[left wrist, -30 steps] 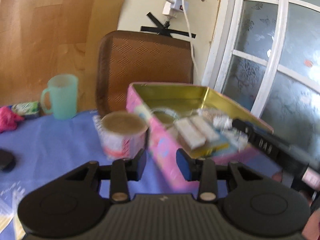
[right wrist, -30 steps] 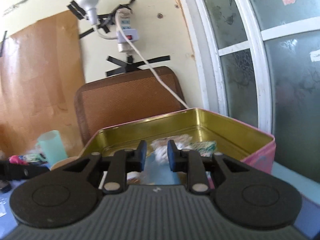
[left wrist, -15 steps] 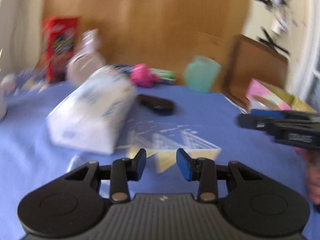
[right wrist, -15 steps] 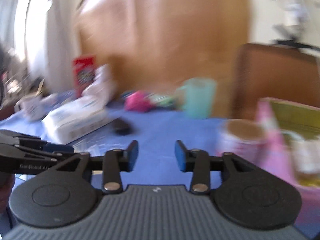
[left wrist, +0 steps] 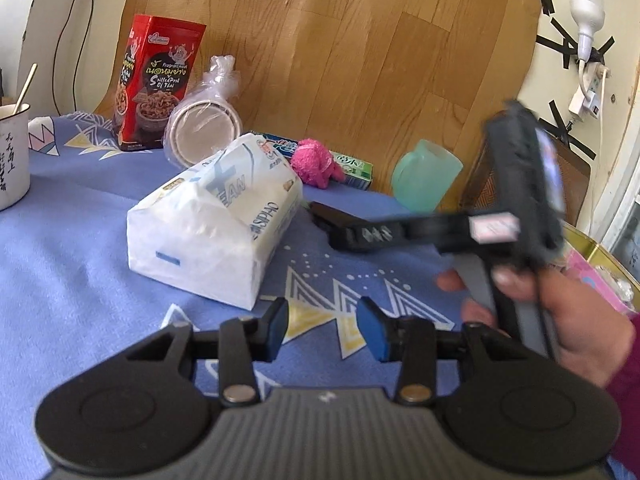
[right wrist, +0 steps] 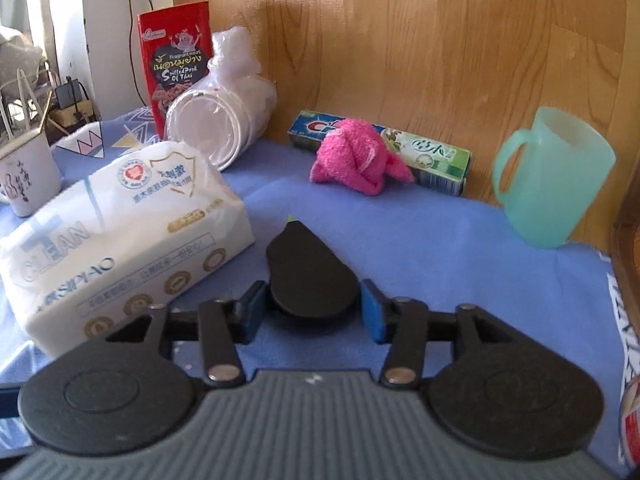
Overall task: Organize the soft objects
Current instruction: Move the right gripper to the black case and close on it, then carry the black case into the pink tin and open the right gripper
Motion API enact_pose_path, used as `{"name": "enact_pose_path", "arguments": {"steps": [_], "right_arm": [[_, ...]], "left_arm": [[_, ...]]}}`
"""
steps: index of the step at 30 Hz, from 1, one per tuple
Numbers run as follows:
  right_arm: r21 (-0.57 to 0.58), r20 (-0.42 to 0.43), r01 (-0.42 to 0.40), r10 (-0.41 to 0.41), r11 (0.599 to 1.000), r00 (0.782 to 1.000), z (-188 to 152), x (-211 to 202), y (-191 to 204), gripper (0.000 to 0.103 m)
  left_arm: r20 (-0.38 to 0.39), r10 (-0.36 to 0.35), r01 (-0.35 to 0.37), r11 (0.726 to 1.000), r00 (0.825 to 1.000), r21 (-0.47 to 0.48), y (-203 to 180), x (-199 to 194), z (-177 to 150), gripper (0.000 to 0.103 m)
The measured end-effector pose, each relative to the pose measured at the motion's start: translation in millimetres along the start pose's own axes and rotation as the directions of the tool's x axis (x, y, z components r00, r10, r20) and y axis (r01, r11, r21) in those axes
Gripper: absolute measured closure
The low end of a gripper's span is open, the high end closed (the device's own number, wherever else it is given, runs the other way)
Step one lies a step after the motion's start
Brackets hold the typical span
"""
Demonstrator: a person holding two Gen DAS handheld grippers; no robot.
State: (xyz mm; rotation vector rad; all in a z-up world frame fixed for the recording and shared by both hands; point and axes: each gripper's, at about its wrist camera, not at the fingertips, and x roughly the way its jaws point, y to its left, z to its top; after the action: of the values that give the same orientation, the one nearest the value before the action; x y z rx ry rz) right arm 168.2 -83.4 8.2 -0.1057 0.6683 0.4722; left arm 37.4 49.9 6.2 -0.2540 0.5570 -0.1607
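A white tissue pack (left wrist: 216,216) lies on the blue cloth, also seen in the right wrist view (right wrist: 116,240). A pink rolled towel (left wrist: 316,162) sits at the back against a toothpaste box (right wrist: 424,154); the towel shows in the right wrist view too (right wrist: 360,160). A flat black oval object (right wrist: 312,276) lies on the cloth. My right gripper (right wrist: 314,314) is open, its fingers on either side of the black object's near end. My left gripper (left wrist: 322,330) is open and empty, just in front of the tissue pack. The right gripper's body (left wrist: 516,216) shows at the right of the left wrist view.
A red snack box (left wrist: 156,84), bagged paper bowls (left wrist: 204,128), a teal mug (right wrist: 548,176) and a white enamel cup (left wrist: 12,152) stand around the table. A pink tin (left wrist: 600,268) sits at the right edge. A wooden panel backs the table.
Both grippers have swung left from the pink tin to the table's middle. The right gripper has opened wider and now straddles the black object.
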Motion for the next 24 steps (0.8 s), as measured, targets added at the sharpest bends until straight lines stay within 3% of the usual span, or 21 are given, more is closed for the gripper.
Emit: {"name": "enact_pose_path", "arguments": {"steps": [4, 9, 10, 13, 15, 17, 18, 21, 22, 24], "right_arm": [[-0.017, 0.004, 0.017, -0.017, 1.0, 1.0, -24, -31, 0, 0.051], [0.031, 0.028, 0.032, -0.032, 0.999, 0.999, -86, -111, -6, 0.051], [0.046, 0.041, 0.039, -0.041, 0.998, 0.998, -101, -129, -7, 0.051], [0.099, 0.075, 0.087, -0.095, 0.991, 0.993, -139, -177, -8, 0.051], [0.161, 0.101, 0.114, -0.131, 0.98, 0.986, -162, -199, -12, 0.051], [0.237, 0.124, 0.124, -0.157, 0.964, 0.98, -177, -215, -18, 0.051], [0.275, 0.13, 0.119, -0.16, 0.954, 0.979, -184, -220, -22, 0.051], [0.342, 0.181, 0.077, -0.146, 0.936, 0.973, -198, -230, -29, 0.051], [0.347, 0.191, 0.067, -0.14, 0.936, 0.971, -201, -232, -30, 0.051], [0.349, 0.21, 0.071, -0.152, 0.934, 0.966, -203, -234, -32, 0.051]], "left_arm": [[-0.013, -0.023, 0.023, 1.0, 1.0, 0.0, 1, 0, 0, 0.064], [-0.093, -0.08, 0.08, 0.997, 0.993, 0.003, -17, 4, -3, 0.062], [-0.115, -0.134, 0.133, 0.991, 0.984, -0.02, -26, 4, -6, 0.062], [-0.21, -0.296, 0.299, 0.954, 0.932, -0.019, -75, 7, -20, 0.062], [-0.291, -0.344, 0.361, 0.933, 0.893, 0.006, -110, 13, -31, 0.062], [-0.319, -0.362, 0.386, 0.922, 0.876, 0.014, -137, 13, -36, 0.056], [-0.361, -0.38, 0.409, 0.913, 0.852, 0.004, -149, 16, -37, 0.056], [-0.405, -0.384, 0.418, 0.908, 0.83, -0.005, -172, 24, -37, 0.056], [-0.411, -0.377, 0.414, 0.91, 0.83, 0.002, -178, 24, -37, 0.064], [-0.41, -0.372, 0.423, 0.905, 0.833, 0.037, -192, 24, -33, 0.063]]}}
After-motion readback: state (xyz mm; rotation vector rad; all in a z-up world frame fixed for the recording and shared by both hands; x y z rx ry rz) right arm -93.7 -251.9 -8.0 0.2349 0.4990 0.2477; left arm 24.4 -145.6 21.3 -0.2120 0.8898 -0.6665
